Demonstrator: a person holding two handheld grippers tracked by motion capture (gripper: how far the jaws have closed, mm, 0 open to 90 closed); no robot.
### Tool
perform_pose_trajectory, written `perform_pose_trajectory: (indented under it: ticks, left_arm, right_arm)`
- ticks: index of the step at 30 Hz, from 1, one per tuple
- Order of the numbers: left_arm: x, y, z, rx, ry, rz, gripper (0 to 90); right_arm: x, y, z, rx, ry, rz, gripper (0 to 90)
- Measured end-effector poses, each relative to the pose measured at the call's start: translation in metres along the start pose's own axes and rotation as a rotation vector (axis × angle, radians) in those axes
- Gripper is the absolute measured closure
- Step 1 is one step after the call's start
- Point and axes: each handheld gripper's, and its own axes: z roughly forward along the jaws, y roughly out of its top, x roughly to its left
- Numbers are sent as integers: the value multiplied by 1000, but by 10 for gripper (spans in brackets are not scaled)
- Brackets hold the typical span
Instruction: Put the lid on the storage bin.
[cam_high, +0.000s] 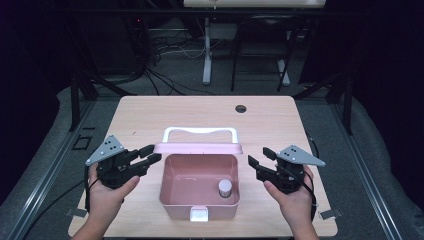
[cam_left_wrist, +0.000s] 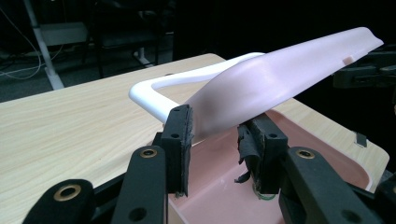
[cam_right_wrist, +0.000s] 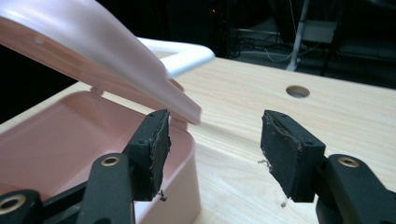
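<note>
A pink box (cam_high: 172, 192) stands open at the table's front middle, with a small capped jar (cam_high: 225, 188) inside at its right. Its lid (cam_high: 197, 148) is raised at a slant, white handle (cam_high: 200, 131) pointing away. My left gripper (cam_high: 152, 154) is at the lid's left end. In the left gripper view the lid's corner (cam_left_wrist: 280, 70) sits between the pads, and my left gripper (cam_left_wrist: 215, 140) is shut on it. My right gripper (cam_high: 260, 156) stands open just right of the box. In its own view my right gripper (cam_right_wrist: 215, 144) holds nothing, one jaw beside the box wall (cam_right_wrist: 182, 154).
A white latch (cam_high: 199, 215) sits on the box's front wall. The wooden table (cam_high: 150, 115) has a round hole (cam_high: 241, 108) at the back right. Beyond the table are dark stands, cables and a white leg (cam_high: 207, 50).
</note>
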Motion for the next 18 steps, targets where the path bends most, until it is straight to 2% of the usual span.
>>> perform_pose_trajectory:
  ticks: [3, 4, 8, 18]
  left_arm:
    - [0, -1, 0, 2, 3, 0, 633]
    - [0, -1, 0, -3, 2, -3, 630]
    - [-1, -2, -1, 0, -1, -2, 630]
    - [-6, -8, -6, -3, -16, 4, 629]
  right_arm:
    - [-5, -4, 2, 0, -12, 17, 382]
    - [-8, -6, 3, 5, -41, 9, 352]
    - [-11, -9, 6, 34, -35, 39, 335]
    - [-14, -13, 10, 64, -40, 30, 335]
